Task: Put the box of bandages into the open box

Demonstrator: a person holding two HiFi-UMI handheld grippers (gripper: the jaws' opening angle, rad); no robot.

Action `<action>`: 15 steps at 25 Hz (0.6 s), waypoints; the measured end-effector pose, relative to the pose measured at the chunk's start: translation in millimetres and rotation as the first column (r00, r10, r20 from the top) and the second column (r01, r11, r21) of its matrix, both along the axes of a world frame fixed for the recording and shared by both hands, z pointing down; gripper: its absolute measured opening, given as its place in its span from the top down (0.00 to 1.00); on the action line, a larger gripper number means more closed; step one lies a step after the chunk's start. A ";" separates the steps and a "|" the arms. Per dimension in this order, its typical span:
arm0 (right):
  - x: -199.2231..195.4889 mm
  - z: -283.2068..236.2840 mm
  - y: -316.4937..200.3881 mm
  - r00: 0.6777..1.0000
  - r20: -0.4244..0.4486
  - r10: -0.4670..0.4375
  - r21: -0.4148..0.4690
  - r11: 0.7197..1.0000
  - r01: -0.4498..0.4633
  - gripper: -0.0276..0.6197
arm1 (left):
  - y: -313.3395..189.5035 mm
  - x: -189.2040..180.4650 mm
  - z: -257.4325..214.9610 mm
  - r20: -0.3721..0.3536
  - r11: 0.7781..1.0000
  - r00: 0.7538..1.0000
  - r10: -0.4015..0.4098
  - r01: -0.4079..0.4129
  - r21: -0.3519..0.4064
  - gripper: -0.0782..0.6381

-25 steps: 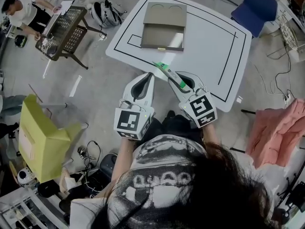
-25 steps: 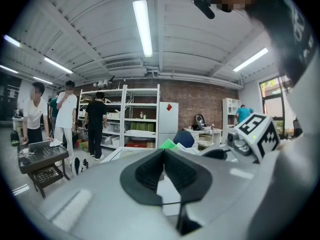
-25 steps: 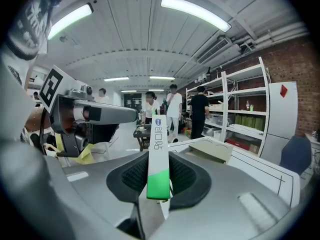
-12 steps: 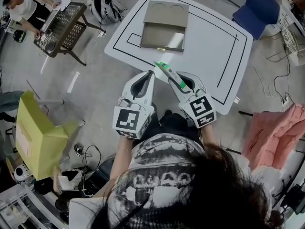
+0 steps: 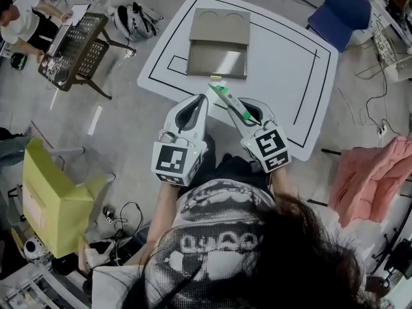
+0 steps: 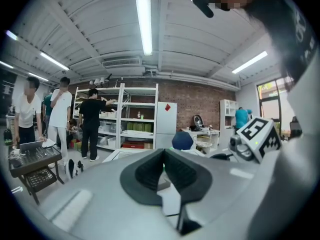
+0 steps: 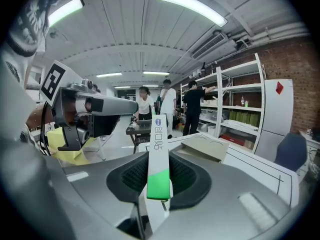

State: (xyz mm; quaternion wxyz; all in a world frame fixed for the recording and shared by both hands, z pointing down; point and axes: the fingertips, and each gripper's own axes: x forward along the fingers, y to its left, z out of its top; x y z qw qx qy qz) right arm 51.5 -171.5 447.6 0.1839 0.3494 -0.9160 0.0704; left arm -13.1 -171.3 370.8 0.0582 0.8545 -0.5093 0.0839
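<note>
The right gripper [image 5: 237, 103] is nearest me, its jaws part-way closed and pressing on the box of bandages [image 5: 224, 96]; in the right gripper view the pads of the right gripper [image 7: 159, 170] clamp that flat white-and-green box [image 7: 159, 149] edge-on, and its white end sticks out past the tips. The left gripper [image 5: 200, 99] is held just beside it, the two apart; in the left gripper view its jaws [image 6: 162, 156] meet at the tips with nothing between them.

Beyond both, the white table [image 5: 283, 63] carries a black outline; the open box [image 5: 217, 60], tan with its lid folded back, sits on the table's far left part, and the bandage box's tip points toward its near edge, close but not touching.

Around the table: a blue chair [image 5: 341, 8], a pink cloth [image 5: 373, 179], a yellow carton [image 5: 55, 198], a dark slatted side table [image 5: 77, 44].
</note>
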 end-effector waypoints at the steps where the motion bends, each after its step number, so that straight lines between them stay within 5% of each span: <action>1: -2.8 0.5 -5.9 1.000 -0.002 0.005 -0.003 1.000 -0.005 0.82 | -7.1 -3.0 0.4 0.002 1.000 1.000 0.006 -0.006 -0.001 0.89; 15: -29.4 20.6 -97.3 0.991 -0.092 0.098 -0.031 0.994 -0.101 0.82 | -100.0 -41.3 0.0 -0.019 0.995 0.995 0.102 -0.102 -0.014 0.89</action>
